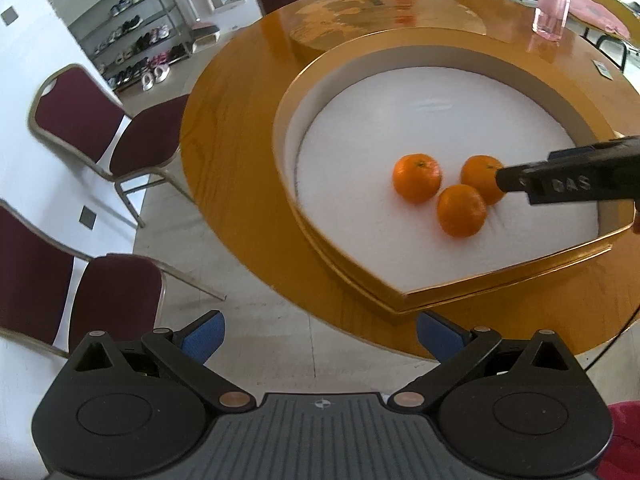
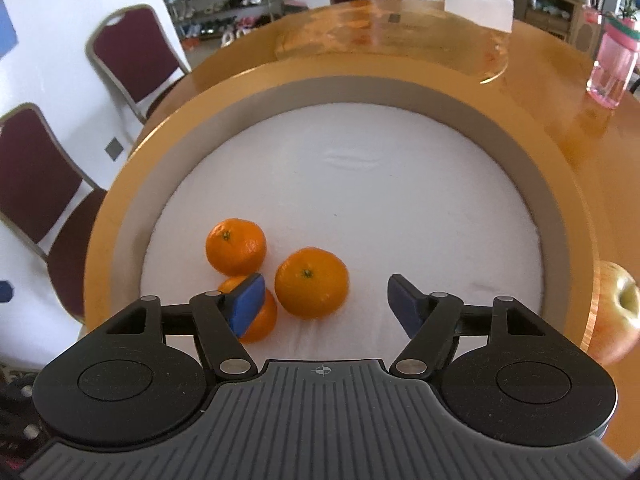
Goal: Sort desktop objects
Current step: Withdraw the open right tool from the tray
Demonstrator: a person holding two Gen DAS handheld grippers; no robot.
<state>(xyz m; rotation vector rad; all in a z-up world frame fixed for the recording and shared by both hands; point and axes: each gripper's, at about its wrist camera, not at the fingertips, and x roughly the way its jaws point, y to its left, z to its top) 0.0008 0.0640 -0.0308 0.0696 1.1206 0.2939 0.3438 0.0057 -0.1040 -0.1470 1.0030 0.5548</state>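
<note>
Both tools stood with their blue pads spread and nothing between them; the right tool [image 2: 327,304] hovered low over the white-lined, gold-rimmed tray [image 2: 132,184], while the left tool [image 1: 318,336] hung back off the near-left edge of the round wooden surface [image 1: 240,152], above the floor. Three mandarins lay bunched on the white lining in the near-left part of the tray; in the right wrist view one mandarin [image 2: 236,246] sat farthest, a second mandarin [image 2: 311,282] lay to its right, just inside the gap of the right tool and nearer its left pad, and a third mandarin [image 2: 260,320] was half hidden behind that left pad [image 2: 248,304]; whether the pad touched it could not be told. From the left wrist view the right tool [image 1: 500,179] reached in from the right as a dark bar, its tip overlapping the rightmost fruit. An apple [image 2: 612,316] rested on the surface just outside the tray's right rim; a pink bottle [image 2: 612,68] stood well apart at the far right, and a white box [image 2: 478,6] sat at the far edge. Maroon chairs [image 1: 96,128] stood to the left of the surface.
</note>
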